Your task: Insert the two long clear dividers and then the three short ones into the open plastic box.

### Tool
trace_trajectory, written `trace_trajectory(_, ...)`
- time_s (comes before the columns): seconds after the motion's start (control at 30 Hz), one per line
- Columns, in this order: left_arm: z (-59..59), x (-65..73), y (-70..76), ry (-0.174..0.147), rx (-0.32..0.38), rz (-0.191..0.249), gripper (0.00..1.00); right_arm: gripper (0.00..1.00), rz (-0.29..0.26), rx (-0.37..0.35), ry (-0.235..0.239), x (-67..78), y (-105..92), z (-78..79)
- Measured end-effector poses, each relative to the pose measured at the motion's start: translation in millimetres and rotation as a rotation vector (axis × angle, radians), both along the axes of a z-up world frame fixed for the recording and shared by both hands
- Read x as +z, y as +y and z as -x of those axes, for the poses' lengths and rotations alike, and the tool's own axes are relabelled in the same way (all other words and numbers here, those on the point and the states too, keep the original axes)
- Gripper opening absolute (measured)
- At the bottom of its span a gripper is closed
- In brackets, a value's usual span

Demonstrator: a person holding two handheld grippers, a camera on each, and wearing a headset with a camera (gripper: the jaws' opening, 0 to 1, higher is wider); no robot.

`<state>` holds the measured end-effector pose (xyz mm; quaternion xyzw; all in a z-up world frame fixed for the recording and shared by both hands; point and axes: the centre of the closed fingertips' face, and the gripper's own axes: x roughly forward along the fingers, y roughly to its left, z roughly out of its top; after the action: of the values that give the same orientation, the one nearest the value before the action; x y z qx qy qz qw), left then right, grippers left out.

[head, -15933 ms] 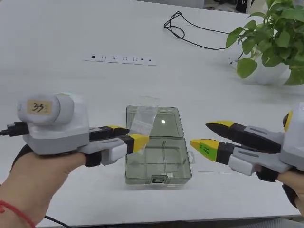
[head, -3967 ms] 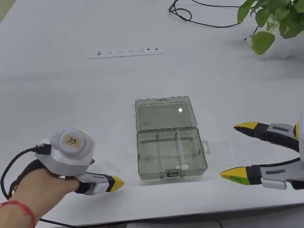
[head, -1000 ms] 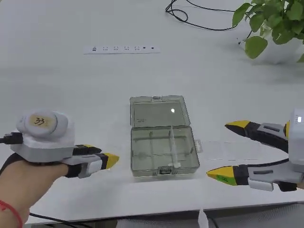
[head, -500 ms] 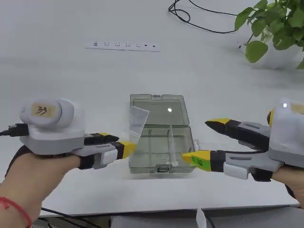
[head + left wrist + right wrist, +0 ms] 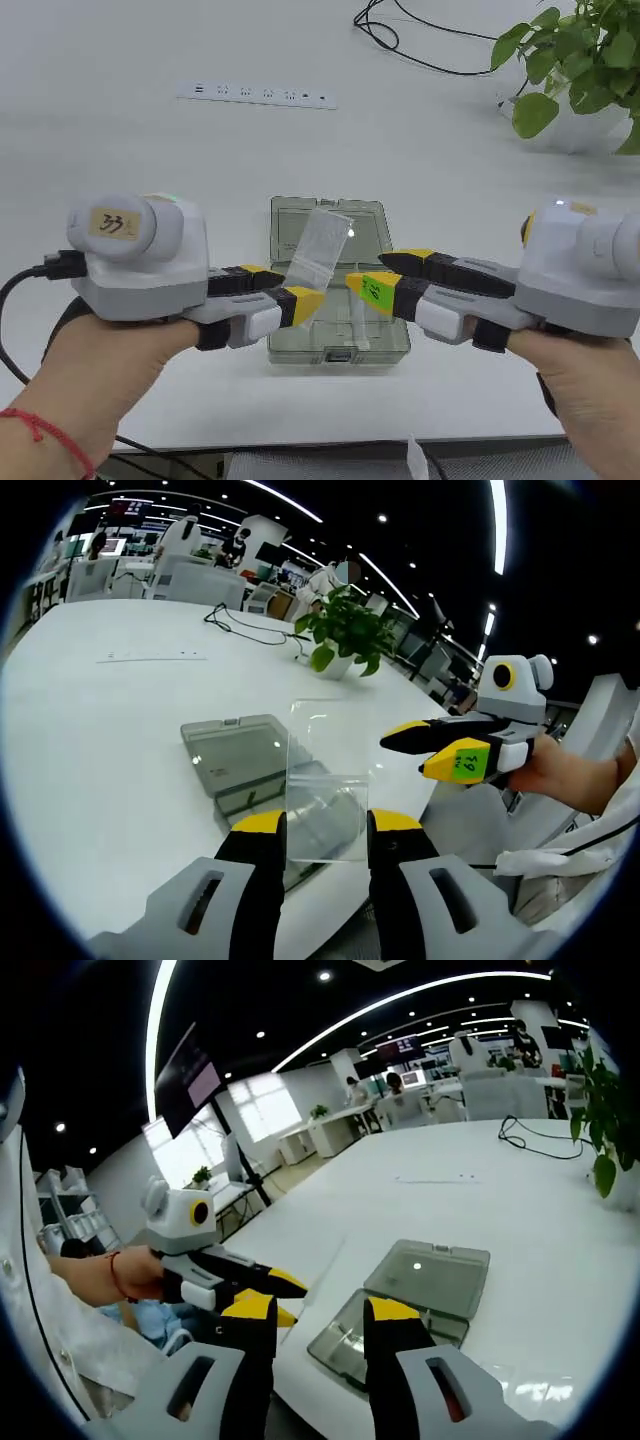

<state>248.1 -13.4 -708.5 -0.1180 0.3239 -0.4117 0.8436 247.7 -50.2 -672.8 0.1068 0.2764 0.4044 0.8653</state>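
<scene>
Currently, the left gripper is clamping a clear rectangular plastic divider by its lower edge. In the left gripper view, the 2 yellow-tipped jaws are closing on the sheet from both sides. The sheet is rising from the jaws at a tilt, leaning right and far. In the head view it is overlapping the left part of the translucent grey-green plastic box. Whether the sheet is touching the box cannot be told.

The box is sitting open close to the near edge of the white workbench. Its hinged lid is lying flat on the far side of the tray. 1 second clear divider strip is standing upright inside the tray, running near to far, right of centre.

The right gripper is hovering over the right part of the box. Its 2 jaws are spread apart and are gripping nothing, which the right gripper view confirms. Its tips are pointing left towards the tips of the left gripper. The 2 sets of tips are near each other and are not touching.

The left hand and the right hand are each gripping the body of 1 tool.

Well beyond the box, a flat white power strip is lying on the workbench. A looped black cable is resting farther back. A green leafy potted plant is standing at the far right.
</scene>
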Motion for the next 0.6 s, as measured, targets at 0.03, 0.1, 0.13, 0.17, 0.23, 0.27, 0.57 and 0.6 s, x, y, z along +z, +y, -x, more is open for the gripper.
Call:
trace_trajectory(0.03, 0.3, 0.9, -1.3, -0.002, -0.004, 0.002, 0.30, 0.31, -0.005, -0.004, 0.007, -0.4, 1.8, -0.1)
trace_trajectory(0.1, 0.0, 3.0, -3.7, -0.013, -0.011, 0.003, 0.30, 0.29, -0.007, -0.011, 0.017, -2.4, 6.2, -0.4)
trace_trajectory(0.13, 0.0, 3.6, -4.6, -0.016, -0.015, 0.003, 0.30, 0.28, -0.009, -0.012, 0.021, -2.9, 8.0, -0.4)
trace_trajectory(0.17, -0.1, 4.9, -5.8, -0.024, -0.020, 0.002, 0.30, 0.27, -0.010, -0.018, 0.029, -4.1, 10.0, -0.7)
trace_trajectory(0.23, -0.1, 6.4, -7.1, -0.037, -0.030, -0.004, 0.30, 0.25, -0.009, -0.031, 0.039, -5.9, 11.9, -1.4)
trace_trajectory(0.27, -0.1, 7.1, -7.7, -0.045, -0.035, -0.009, 0.30, 0.24, -0.009, -0.037, 0.044, -6.6, 12.4, -1.6)
trace_trajectory(0.57, -0.3, 9.7, -9.2, -0.084, -0.062, -0.036, 0.30, 0.17, -0.044, -0.086, 0.083, -8.1, 12.3, -5.6)
trace_trajectory(0.6, -0.4, 9.8, -9.2, -0.085, -0.063, -0.037, 0.30, 0.16, -0.050, -0.092, 0.091, -8.5, 12.5, -5.7)
